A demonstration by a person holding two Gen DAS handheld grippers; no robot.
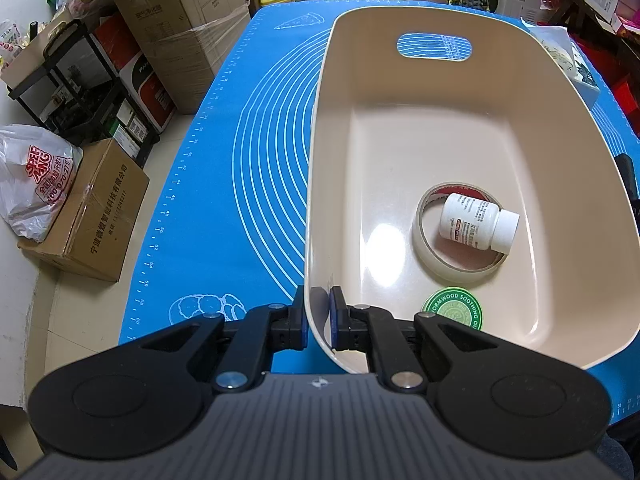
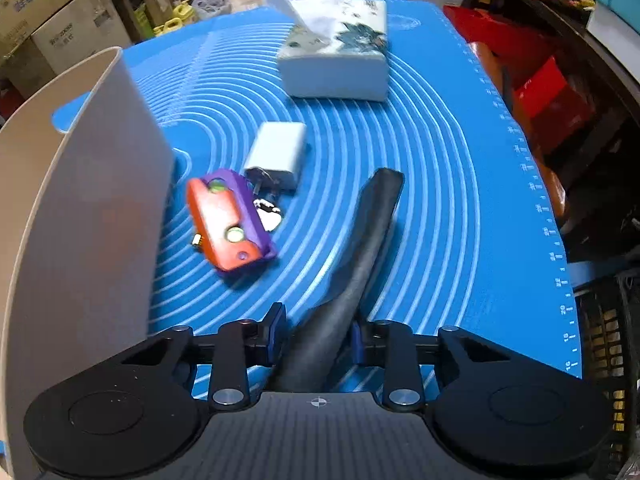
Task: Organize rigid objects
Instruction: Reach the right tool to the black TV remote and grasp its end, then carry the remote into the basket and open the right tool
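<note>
While my left gripper [image 1: 318, 320] is clamping the beige bin's [image 1: 420, 28] rim, my right gripper [image 2: 318, 336] is straddling the black handle [image 2: 360, 240]; I cannot tell if it is gripping.

Right wrist view. The right gripper [image 2: 318, 334] occupies the bottom of the frame, its jaws set on either side of the near end of a long black object [image 2: 362, 240] that runs up toward frame centre; whether the pads press it cannot be told. A blue mat [image 2: 460, 200] with white concentric arcs covers the surface. At left rises the beige bin [image 2: 100, 200] wall. Just beside it lies an orange-and-purple case [image 2: 228, 226], with a white charger [image 2: 276, 156] just above. A tissue pack [image 2: 336, 52] sits at upper centre.
</note>
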